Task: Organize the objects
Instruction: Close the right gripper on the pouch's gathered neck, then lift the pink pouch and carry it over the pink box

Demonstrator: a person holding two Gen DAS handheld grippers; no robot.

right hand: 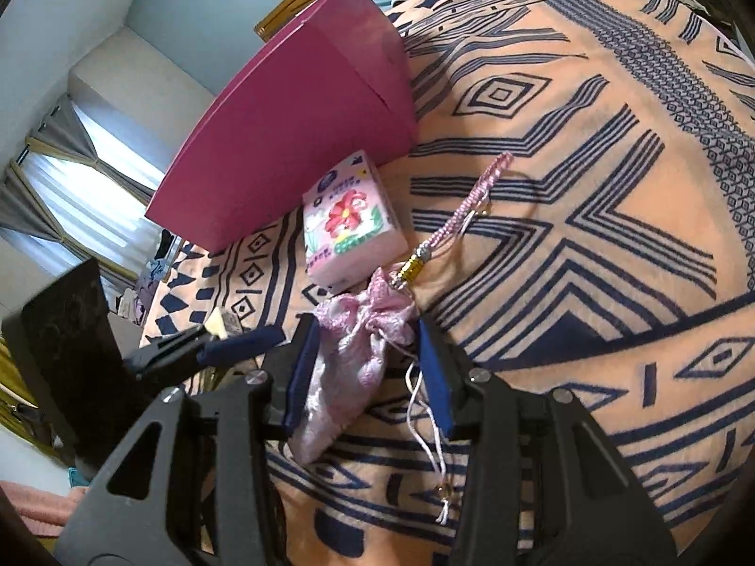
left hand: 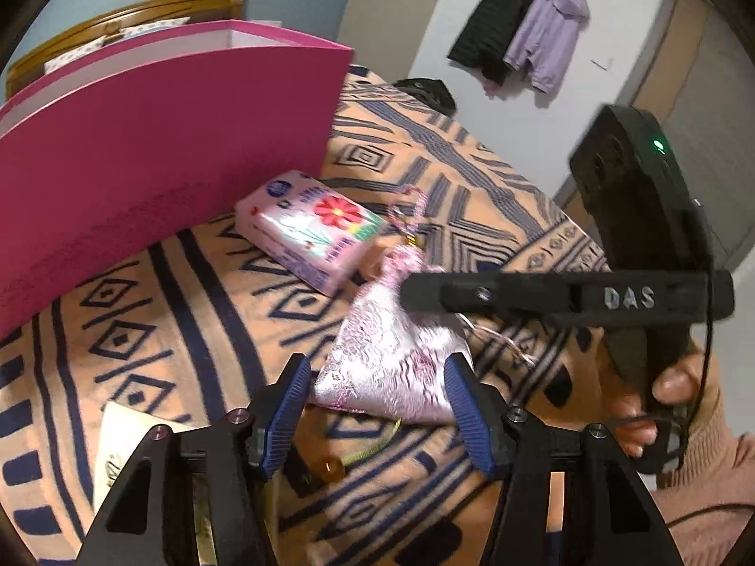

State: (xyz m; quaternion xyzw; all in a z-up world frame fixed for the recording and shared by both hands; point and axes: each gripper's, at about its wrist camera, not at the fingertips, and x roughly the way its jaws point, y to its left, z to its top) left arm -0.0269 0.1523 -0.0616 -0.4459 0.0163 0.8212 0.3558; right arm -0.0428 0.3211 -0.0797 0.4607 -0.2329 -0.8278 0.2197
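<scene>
A pink brocade drawstring pouch point(left hand: 394, 353) lies on the patterned blanket. My left gripper point(left hand: 377, 394) is open, its blue pads on either side of the pouch's wide bottom. My right gripper point(right hand: 365, 361) is open around the pouch point(right hand: 351, 353) near its gathered neck, apart from the cloth on the right side. A pink tissue pack with a red flower point(left hand: 309, 226) point(right hand: 351, 226) lies just beyond the pouch. A pink braided cord with a gold bead point(right hand: 453, 217) runs from the pouch's neck. An open magenta box point(left hand: 155, 155) point(right hand: 292, 132) stands behind the tissue pack.
The orange and navy blanket point(right hand: 590, 245) covers the bed. A white card point(left hand: 125, 438) and a small amber bottle point(left hand: 330, 467) lie under my left gripper. Jackets point(left hand: 519, 33) hang on the far wall. The right gripper's body point(left hand: 566, 295) crosses the left wrist view.
</scene>
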